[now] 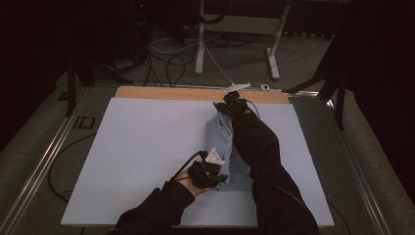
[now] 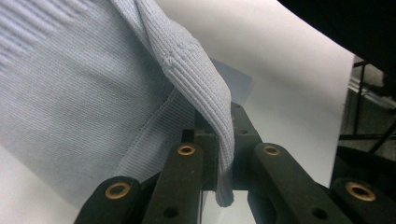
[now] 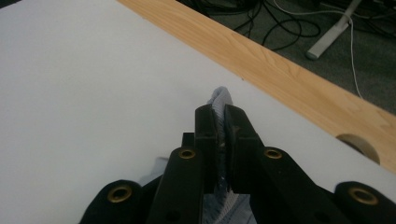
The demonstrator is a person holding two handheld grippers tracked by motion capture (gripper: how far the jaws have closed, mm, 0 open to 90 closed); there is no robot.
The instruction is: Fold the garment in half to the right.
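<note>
High view: pale blue knit garment (image 1: 221,142) lies right of centre on the white sheet (image 1: 142,147) covering the table, stretched lengthwise between the two grippers. Left gripper (image 1: 214,180) pinches the near end, right gripper (image 1: 230,106) the far end close to the bare wooden edge (image 1: 195,93); the right sleeve (image 1: 259,147) covers much of the cloth, so fold lines are hard to read here. Looks like a fold or drag in progress: best to keep both ends moving together at equal tension and low over the sheet, so the fabric lays flat without bunching or pulling out of a pinch. Left gripper view: jaws clamped together on a ribbed hem (image 2: 205,98), which rises out of the jaws in a twisted band, with the garment body hanging slack to the left. This gives grip depth and the twist, which the high view can't resolve; I'd untwist that band before laying it down. Right gripper view: jaws clamped on a thin bunch of the same knit (image 3: 221,100), a small tuft poking past the tips. The bite looks shallow, so avoid jerks. It also shows the table's cable hole (image 3: 359,147), just beyond the sheet's edge.
</note>
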